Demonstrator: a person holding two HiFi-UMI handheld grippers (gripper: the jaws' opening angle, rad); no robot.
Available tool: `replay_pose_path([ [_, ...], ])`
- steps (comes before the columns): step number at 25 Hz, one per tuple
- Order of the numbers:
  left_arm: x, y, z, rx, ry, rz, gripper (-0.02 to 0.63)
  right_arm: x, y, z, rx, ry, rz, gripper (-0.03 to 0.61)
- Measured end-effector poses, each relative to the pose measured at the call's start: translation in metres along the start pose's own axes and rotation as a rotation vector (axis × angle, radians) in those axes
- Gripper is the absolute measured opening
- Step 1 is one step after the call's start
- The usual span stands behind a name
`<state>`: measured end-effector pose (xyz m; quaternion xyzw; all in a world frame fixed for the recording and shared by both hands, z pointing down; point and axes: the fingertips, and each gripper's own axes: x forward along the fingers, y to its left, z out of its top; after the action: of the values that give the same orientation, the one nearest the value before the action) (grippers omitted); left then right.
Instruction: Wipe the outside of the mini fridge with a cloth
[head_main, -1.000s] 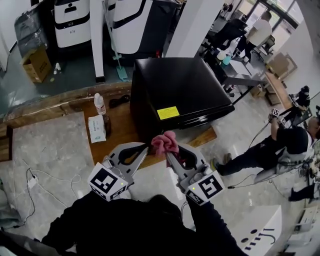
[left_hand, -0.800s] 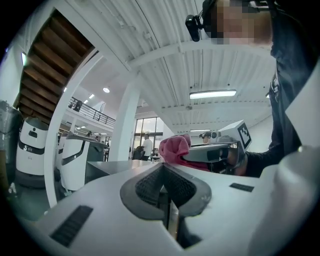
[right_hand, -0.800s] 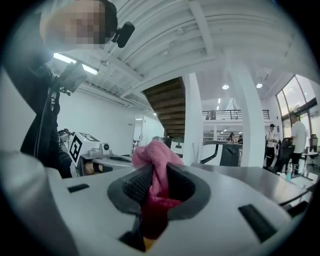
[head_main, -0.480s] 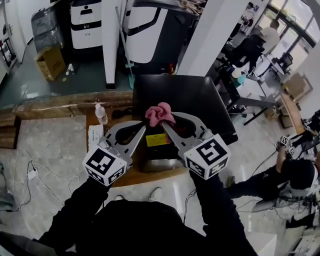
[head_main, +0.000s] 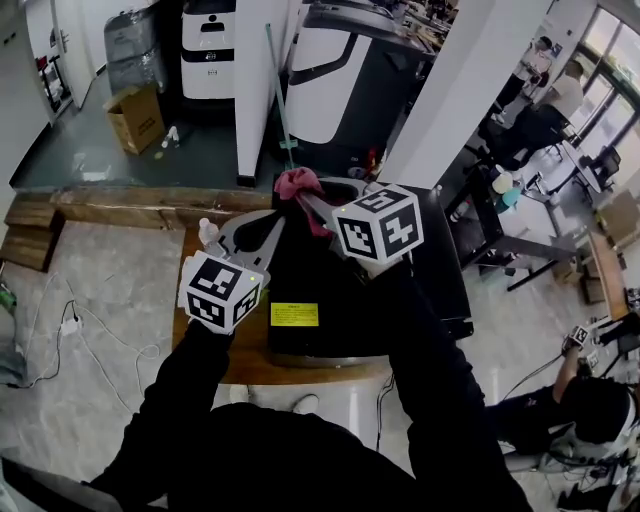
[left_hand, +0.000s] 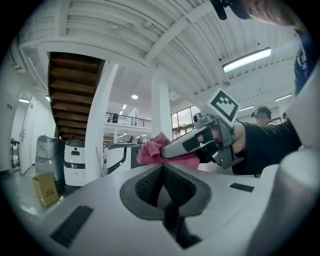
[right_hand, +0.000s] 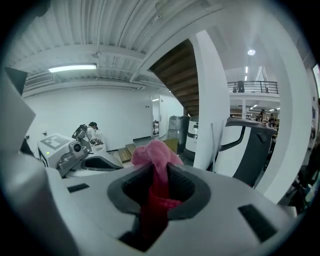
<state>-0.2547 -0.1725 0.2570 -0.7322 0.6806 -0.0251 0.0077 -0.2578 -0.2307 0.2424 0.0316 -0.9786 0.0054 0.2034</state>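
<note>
Right gripper (right_hand: 157, 187), jaws clamped on the pink cloth (right_hand: 154, 154), hung over the far side of the black mini fridge (head_main: 310, 275). Left gripper (left_hand: 162, 187) was closed on nothing. A good wipe probably required cloth, not jaw, meeting the surface, in overlapping strokes.

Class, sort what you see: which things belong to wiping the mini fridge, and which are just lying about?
For the job:
pink cloth, pinched in the right gripper
black mini fridge
left gripper, shut with nothing in it

Lying about:
water bottle
cardboard box
cable on the floor
</note>
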Motion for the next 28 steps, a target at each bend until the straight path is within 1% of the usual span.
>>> replay_pose_path([
  [3, 0.018, 0.021, -0.015, -0.001, 0.044, 0.019, 0.006, 0.035, -0.018, -0.006, 0.014, 0.052, -0.017, 0.081],
  [8, 0.034, 0.049, -0.040, -0.043, 0.096, 0.004, 0.006, 0.092, -0.034, -0.027, 0.039, 0.163, -0.054, 0.081],
  [10, 0.039, 0.056, -0.043, -0.047, 0.105, -0.003, 0.006, 0.106, -0.041, -0.040, 0.014, 0.217, -0.077, 0.081],
  [13, 0.043, 0.063, -0.047, -0.051, 0.115, -0.015, 0.006, 0.117, -0.046, -0.047, -0.065, 0.273, -0.114, 0.080],
  [15, 0.044, 0.065, -0.048, -0.061, 0.116, -0.018, 0.006, 0.120, -0.047, -0.050, -0.097, 0.292, -0.131, 0.078],
  [18, 0.049, 0.063, -0.044, -0.060, 0.117, -0.028, 0.006, 0.119, -0.055, -0.053, -0.109, 0.307, -0.160, 0.078],
  [23, 0.055, 0.047, -0.037, -0.035, 0.127, -0.045, 0.006, 0.098, -0.074, -0.062, -0.085, 0.316, -0.208, 0.077],
  [28, 0.068, 0.019, -0.016, 0.015, 0.145, -0.100, 0.006, 0.065, -0.102, -0.071, -0.050, 0.329, -0.262, 0.077],
])
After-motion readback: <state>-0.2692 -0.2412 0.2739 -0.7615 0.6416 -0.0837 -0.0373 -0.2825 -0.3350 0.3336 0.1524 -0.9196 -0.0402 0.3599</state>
